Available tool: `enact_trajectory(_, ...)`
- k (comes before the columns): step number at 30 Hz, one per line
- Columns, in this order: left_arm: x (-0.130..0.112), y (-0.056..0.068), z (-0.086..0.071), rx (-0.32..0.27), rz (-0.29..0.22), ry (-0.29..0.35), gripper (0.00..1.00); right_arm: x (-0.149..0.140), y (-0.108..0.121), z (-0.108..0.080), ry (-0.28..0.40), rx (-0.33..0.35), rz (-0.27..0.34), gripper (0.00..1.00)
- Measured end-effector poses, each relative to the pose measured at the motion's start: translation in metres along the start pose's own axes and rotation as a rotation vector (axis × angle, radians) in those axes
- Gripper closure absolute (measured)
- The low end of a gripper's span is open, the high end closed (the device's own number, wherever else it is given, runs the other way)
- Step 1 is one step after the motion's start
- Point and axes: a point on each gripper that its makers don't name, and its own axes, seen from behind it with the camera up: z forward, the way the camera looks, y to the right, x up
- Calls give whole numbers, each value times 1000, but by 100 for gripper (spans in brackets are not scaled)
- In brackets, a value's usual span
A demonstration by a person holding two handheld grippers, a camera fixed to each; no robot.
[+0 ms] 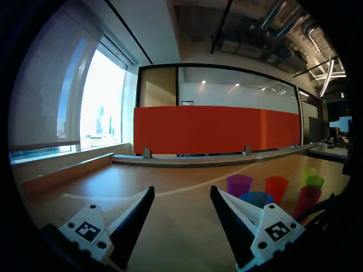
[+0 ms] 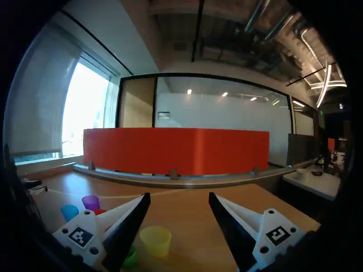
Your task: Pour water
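While the left hand-held gripper [image 1: 182, 189] hangs above a pale wooden tabletop [image 1: 177, 231], its jaws spread wide and holding nothing, a group of coloured cups stands upright on the tabletop just off its right finger. They are a purple cup [image 1: 239, 183], a blue cup [image 1: 256, 198] partly hidden by that finger, a red cup [image 1: 276, 188], a green cup [image 1: 315, 181] and a pink cup [image 1: 307, 197]. In the right gripper view, the right hand-held gripper [image 2: 178, 196] is likewise wide open and empty. A yellow cup [image 2: 155, 239] stands low between its fingers, close to the left one. An orange partition [image 1: 213, 129] runs along the tabletop's far edge, with a bright window [image 1: 102, 113] at left.
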Motion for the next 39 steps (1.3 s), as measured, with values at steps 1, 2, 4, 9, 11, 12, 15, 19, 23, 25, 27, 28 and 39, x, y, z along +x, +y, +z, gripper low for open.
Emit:
enact_trajectory(1, 0, 0, 0, 0, 0, 0, 9, 0, 0, 0, 0, 1, 0, 1)
enact_trajectory(2, 0, 0, 0, 0, 0, -1, 9, 0, -1, 0, 1, 2, 0, 1)
enact_trajectory(4, -1, 0, 0, 0, 1, -1, 9, 0, -1, -1, 2, 6, -2, 1)
enact_trajectory(9, -1, 0, 0, 0, 1, -1, 9, -1, 1, -4, 8, 10, -11, 1)
enact_trajectory(11, -1, -1, 0, 0, 1, -1, 9, 0, 5, -5, 15, 3, -17, 1)
enact_trajectory(12, -1, -1, 0, 0, 1, -1, 9, 1, 7, -5, 21, -1, -20, 1)
enact_trajectory(15, -1, -1, 0, 0, 2, -1, 9, 4, 12, -7, 46, -12, -33, 1)
enact_trajectory(19, -1, 0, 0, 0, 2, -1, 9, 6, 14, -8, 78, -14, -50, 1)
enact_trajectory(23, -1, -1, 0, 0, 2, -1, 9, 3, 12, -9, 97, -7, -45, 1)
enact_trajectory(25, -1, -1, 0, 0, 2, -1, 9, -1, 12, -9, 101, -3, -35, 1)
enact_trajectory(27, -1, -1, -1, 0, 2, -1, 9, -4, 12, -10, 105, 0, -25, 1)
enact_trajectory(28, -1, -1, -1, 0, 2, -1, 9, -6, 13, -10, 108, 0, -18, 1)
enact_trajectory(39, -1, -1, 0, 0, 2, -1, 9, -32, 27, -6, 104, -13, 11, 1)
